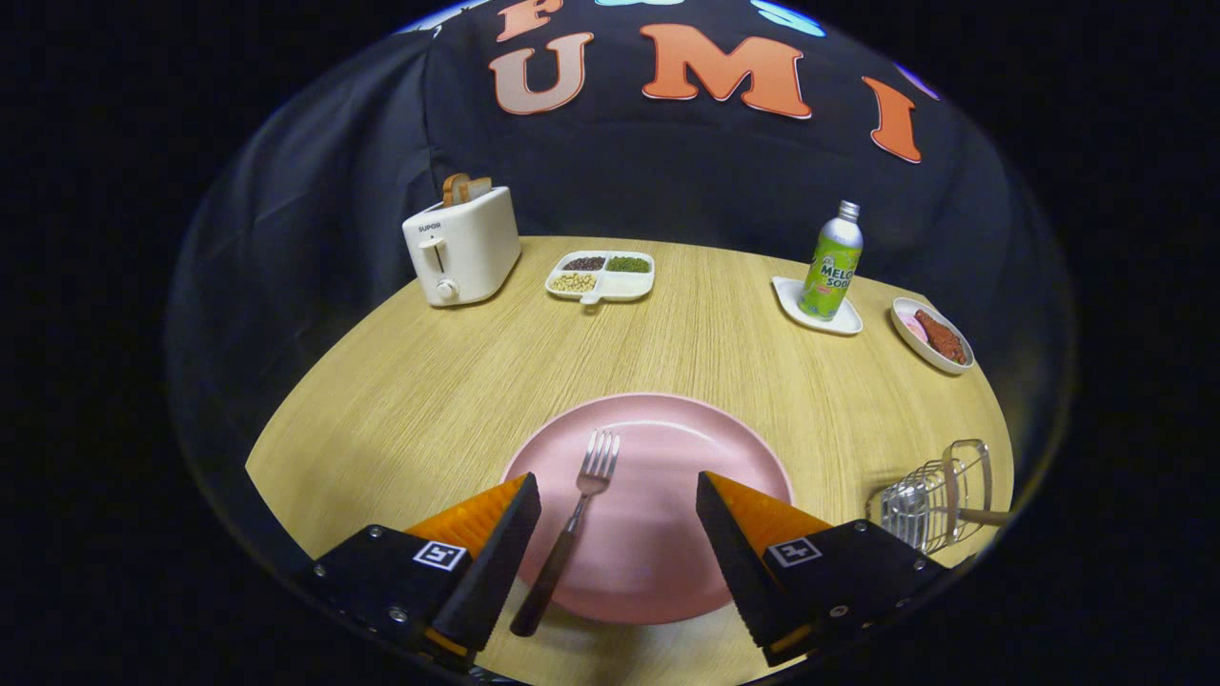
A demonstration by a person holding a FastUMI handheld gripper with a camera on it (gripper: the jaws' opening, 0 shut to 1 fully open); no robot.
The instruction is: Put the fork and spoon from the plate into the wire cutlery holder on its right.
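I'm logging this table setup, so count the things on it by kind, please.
Cutlery: 1, the fork between the open gripper fingers
Dishes: 4
Wire holder: 1
Toaster: 1
Bottle: 1
Total: 8

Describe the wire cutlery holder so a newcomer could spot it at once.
Start at the round pink plate holding a dark-handled metal fork between the open jaws of the gripper. Right of the plate lies the silver wire cutlery holder, the table's sole see-through mesh item, with a wooden handle poking out.
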